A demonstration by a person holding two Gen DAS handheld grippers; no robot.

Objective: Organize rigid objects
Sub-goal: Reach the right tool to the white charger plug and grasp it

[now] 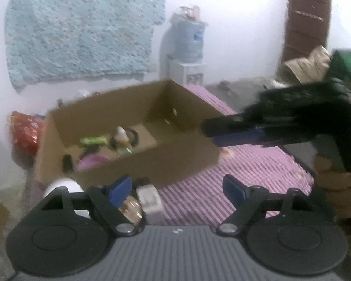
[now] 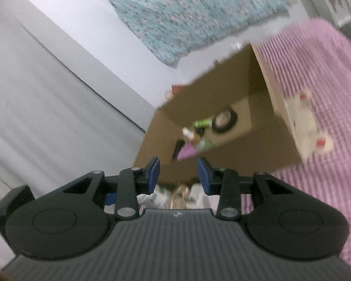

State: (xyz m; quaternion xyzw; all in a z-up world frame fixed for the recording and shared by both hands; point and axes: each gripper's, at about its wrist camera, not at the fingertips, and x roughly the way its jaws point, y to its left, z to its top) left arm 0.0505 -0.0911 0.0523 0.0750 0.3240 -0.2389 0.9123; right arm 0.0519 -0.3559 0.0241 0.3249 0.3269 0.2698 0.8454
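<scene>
An open cardboard box (image 1: 184, 161) stands on a pink striped bedsheet (image 1: 245, 182). Inside lie a green object (image 1: 93, 140), a small bottle (image 1: 121, 138), a black tape ring (image 1: 133, 135), a pink lid (image 1: 91, 161) and a black item (image 1: 67, 161). My left gripper (image 1: 177, 187) is open and empty, in front of the box. A white round object (image 1: 63, 187), a clear bottle (image 1: 131, 208) and a white box (image 1: 151, 199) lie by its left finger. My right gripper (image 2: 178, 173) is open and empty, near the box (image 2: 222, 107); in the left wrist view it (image 1: 213, 131) hovers at the box's right end.
A white object with red marks (image 2: 306, 121) lies on the sheet (image 2: 316, 70) beside the box. A red bag (image 1: 25, 131) sits left of the box. A water dispenser (image 1: 189, 46) stands at the back wall, a patterned cloth (image 1: 82, 28) hangs there, and a brown door (image 1: 306, 16) is at the right.
</scene>
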